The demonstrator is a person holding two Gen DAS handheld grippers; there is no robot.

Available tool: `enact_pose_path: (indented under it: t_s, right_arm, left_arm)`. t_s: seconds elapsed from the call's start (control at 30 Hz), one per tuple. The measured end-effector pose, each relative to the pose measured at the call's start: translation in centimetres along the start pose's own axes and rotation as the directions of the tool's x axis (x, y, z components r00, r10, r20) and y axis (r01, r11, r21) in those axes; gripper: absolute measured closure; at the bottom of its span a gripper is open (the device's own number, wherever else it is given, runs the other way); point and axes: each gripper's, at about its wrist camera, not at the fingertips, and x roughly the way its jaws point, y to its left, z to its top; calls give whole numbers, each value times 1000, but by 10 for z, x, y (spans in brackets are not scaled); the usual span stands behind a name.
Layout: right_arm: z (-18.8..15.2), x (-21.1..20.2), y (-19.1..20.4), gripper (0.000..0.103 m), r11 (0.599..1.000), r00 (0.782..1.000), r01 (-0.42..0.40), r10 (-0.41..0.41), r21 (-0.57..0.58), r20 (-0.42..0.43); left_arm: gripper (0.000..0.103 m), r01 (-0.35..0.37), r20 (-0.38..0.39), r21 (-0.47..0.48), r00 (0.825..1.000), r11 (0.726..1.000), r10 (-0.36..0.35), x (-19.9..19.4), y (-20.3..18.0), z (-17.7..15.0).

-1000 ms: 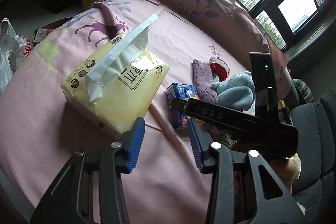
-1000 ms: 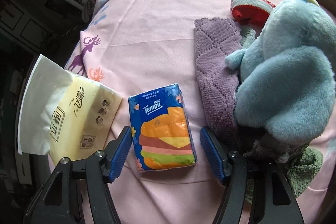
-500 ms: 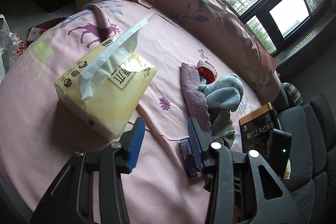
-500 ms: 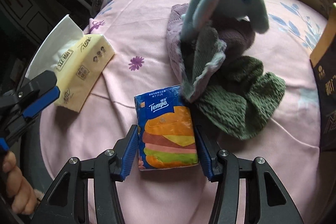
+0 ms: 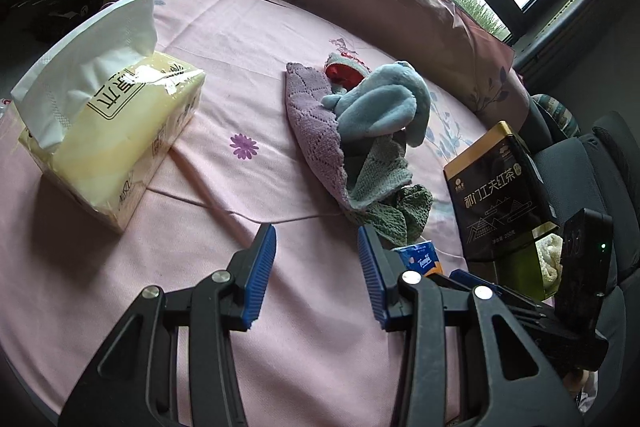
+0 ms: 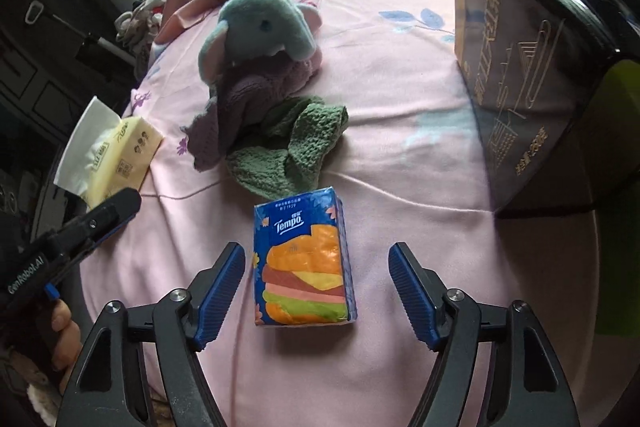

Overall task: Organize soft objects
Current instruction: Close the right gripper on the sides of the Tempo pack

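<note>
While the black tea box (image 6: 532,75) stands close on the right and the cloth pile (image 6: 288,147) just ahead, your right gripper (image 6: 316,291) is opening, pads clear of the tissue pack (image 6: 303,259) on the pink sheet (image 6: 400,107); your left gripper (image 5: 316,275) hangs part-open, empty

The blue tissue pocket pack (image 6: 304,259) carries the white brand word "Tempo" across its upper face, above a printed burger picture; a line of smaller print sits over the brand — too small to read. The same word shows faintly on the pack's corner in the left wrist view. The black tea tin (image 5: 498,195) bears gold Chinese characters, 祁门工夫红茶, with fine print below that stays illegible. The yellow tissue pack (image 5: 116,131) has large Chinese characters in a frame — only partly legible. The left claw (image 6: 72,239) has "GenRobot.AI" printed in white along its black body.
</note>
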Motion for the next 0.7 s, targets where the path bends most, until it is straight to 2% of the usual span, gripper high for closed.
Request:
enact_pose_path:
  t_s: [0.13, 0.23, 0.3, 0.37, 0.4, 0.57, 0.7]
  right_arm:
    - [5, -12, -15, 27, 995, 995, -89, 87, 54, 46]
    - [5, -15, -17, 27, 992, 992, -115, 112, 55, 59]
    - [4, -17, -14, 27, 994, 993, -107, 105, 29, 63]
    - [4, -18, -11, 27, 995, 993, -97, 97, 6, 64]
    - [4, -20, -13, 27, 996, 993, -94, 94, -1, 65]
    - [4, -24, -24, 46, 989, 988, -144, 141, 32, 70]
    - [5, -26, -33, 51, 979, 981, -186, 181, 79, 70]
  left_arm:
    - [60, 11, -33, 13, 999, 1000, -11, 6, -6, -4]
    - [59, 27, -60, 28, 998, 999, -25, 11, -15, -9]
    - [55, 24, -65, 38, 998, 999, -21, 14, -22, -12]
    - [40, 11, -61, 49, 998, 999, -8, 16, -27, -15]
    - [38, 11, -60, 59, 998, 998, -7, 17, -30, -17]
    - [38, 50, -90, 85, 995, 995, -43, 20, -38, -22]
    - [39, 97, -122, 89, 989, 991, -86, 23, -45, -27]
